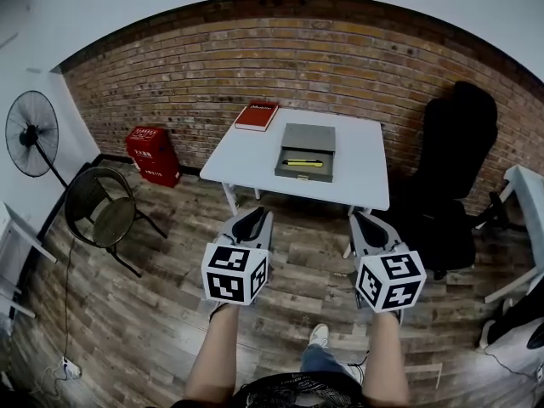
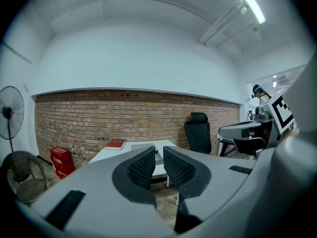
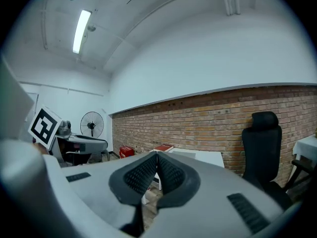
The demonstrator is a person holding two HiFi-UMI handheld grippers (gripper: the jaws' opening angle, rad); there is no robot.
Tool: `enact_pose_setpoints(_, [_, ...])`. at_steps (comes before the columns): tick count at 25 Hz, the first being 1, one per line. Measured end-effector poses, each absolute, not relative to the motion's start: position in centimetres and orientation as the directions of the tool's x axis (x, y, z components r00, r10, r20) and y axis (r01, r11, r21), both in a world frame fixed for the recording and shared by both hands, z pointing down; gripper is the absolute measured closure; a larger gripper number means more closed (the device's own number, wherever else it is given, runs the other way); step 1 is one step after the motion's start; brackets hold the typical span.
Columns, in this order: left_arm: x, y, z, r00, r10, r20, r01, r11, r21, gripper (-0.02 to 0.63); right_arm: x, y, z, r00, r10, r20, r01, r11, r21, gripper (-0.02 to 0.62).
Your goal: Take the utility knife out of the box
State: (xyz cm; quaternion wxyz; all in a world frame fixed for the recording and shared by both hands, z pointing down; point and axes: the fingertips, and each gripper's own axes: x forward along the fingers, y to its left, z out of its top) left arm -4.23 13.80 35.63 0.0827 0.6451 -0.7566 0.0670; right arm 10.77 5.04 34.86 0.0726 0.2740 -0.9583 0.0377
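A grey box (image 1: 308,136) lies open on the white table (image 1: 361,164) by the brick wall. A yellow utility knife (image 1: 303,162) rests inside it. My left gripper (image 1: 253,220) and right gripper (image 1: 365,222) hover side by side over the wooden floor, well short of the table's front edge. In the left gripper view, the left gripper (image 2: 159,150) has its jaws almost together with nothing between them, and the box (image 2: 142,146) shows far ahead. In the right gripper view, the right gripper (image 3: 157,155) is shut and empty.
A red book (image 1: 257,116) lies at the table's far left corner. A black office chair (image 1: 455,168) stands right of the table. A wire chair (image 1: 102,206), a red crate (image 1: 153,154) and a fan (image 1: 31,133) stand to the left. Another white table (image 1: 527,194) is at the far right.
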Motion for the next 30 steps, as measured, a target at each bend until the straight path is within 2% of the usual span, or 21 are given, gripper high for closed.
enact_pose_setpoints(13, [-7.4, 1.1, 35.5, -0.168, -0.956, 0.24, -0.981, 0.187, 0.057, 0.474, 7.2, -8.0, 35.0, -0.866, -0.468, 0.175, -0.485, 0.872, -0.065, 0.577])
enact_pose_setpoints(30, [-10.1, -6.2, 35.8, -0.275, -0.922, 0.271, -0.955, 0.296, 0.037, 0.43, 4.3, -16.6, 35.2, -0.907, -0.386, 0.167, -0.403, 0.911, -0.083, 0.577])
